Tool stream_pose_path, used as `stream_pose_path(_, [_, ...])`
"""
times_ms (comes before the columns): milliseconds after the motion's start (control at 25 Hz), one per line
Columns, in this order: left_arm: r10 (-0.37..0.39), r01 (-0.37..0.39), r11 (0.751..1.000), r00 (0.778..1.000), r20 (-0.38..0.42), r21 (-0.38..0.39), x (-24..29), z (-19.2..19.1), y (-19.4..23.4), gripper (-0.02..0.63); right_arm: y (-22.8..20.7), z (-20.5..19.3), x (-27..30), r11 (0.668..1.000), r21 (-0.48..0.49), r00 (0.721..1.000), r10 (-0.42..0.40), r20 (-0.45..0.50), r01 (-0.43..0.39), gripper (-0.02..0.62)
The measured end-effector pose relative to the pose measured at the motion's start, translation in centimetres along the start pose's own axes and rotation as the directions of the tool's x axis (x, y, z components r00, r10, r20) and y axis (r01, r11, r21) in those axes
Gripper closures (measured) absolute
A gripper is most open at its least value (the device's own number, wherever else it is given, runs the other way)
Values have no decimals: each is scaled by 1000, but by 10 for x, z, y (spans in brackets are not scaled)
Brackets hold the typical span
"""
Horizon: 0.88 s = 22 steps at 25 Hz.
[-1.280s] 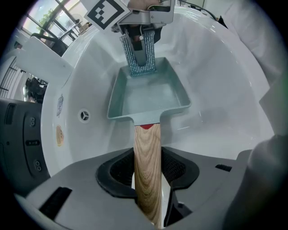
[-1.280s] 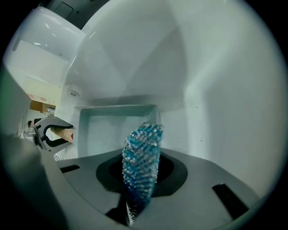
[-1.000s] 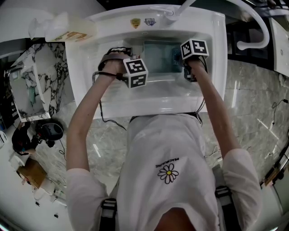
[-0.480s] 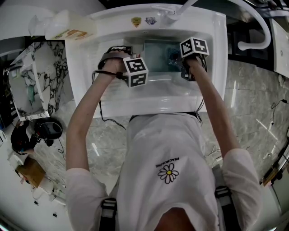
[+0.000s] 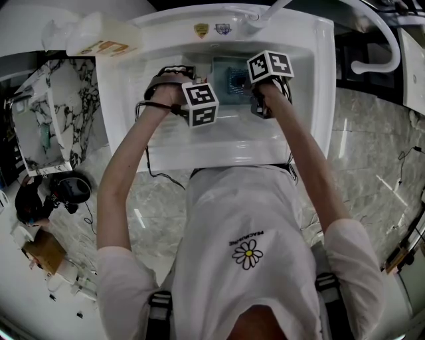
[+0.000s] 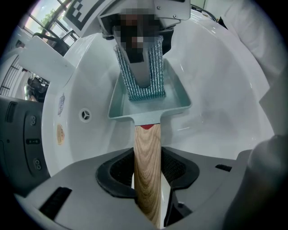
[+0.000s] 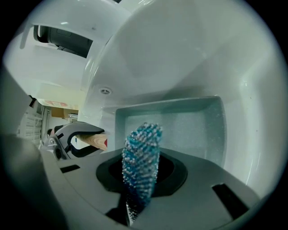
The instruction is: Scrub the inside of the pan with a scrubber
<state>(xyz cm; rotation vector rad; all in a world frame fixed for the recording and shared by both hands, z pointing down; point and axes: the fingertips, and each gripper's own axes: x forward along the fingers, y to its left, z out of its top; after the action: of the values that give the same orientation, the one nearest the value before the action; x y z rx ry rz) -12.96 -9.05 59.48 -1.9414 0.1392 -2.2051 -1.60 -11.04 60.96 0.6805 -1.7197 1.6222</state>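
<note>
A square teal pan (image 5: 222,70) with a wooden handle (image 6: 147,166) lies tilted in the white sink (image 5: 312,99). My left gripper (image 6: 146,182) is shut on that handle and holds the pan (image 6: 177,101) still. My right gripper (image 7: 139,182) is shut on a blue-and-white beaded scrubber (image 7: 141,159), which stands upright between its jaws. The scrubber (image 6: 144,85) rests on the pan's inner floor near its middle. From the right gripper view the pan (image 7: 193,126) lies just ahead, and the left gripper (image 7: 72,139) with the handle end (image 7: 95,141) shows at the left.
The sink's overflow hole (image 6: 84,115) sits in the basin wall to the left of the pan. A curved white faucet (image 5: 255,16) rises at the sink's back edge. A box and tissue (image 5: 99,40) lie on the counter at the upper left. Marble floor surrounds the sink.
My right gripper has carried the scrubber leftward across the pan, closer to the left gripper. The left gripper and the pan have stayed put.
</note>
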Motion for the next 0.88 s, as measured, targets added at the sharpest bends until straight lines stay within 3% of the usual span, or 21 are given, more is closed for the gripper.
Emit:
stream_pose_path(320, [2, -2, 1000, 1000, 2, -1, 1, 1, -2, 443, 38, -2, 17, 998, -25, 998, 61, -7, -61, 535])
stream_pose_path(880, [-2, 2, 1000, 1000, 3, 2, 1, 2, -2, 443, 45, -3, 19, 996, -67, 998, 61, -19, -62, 535])
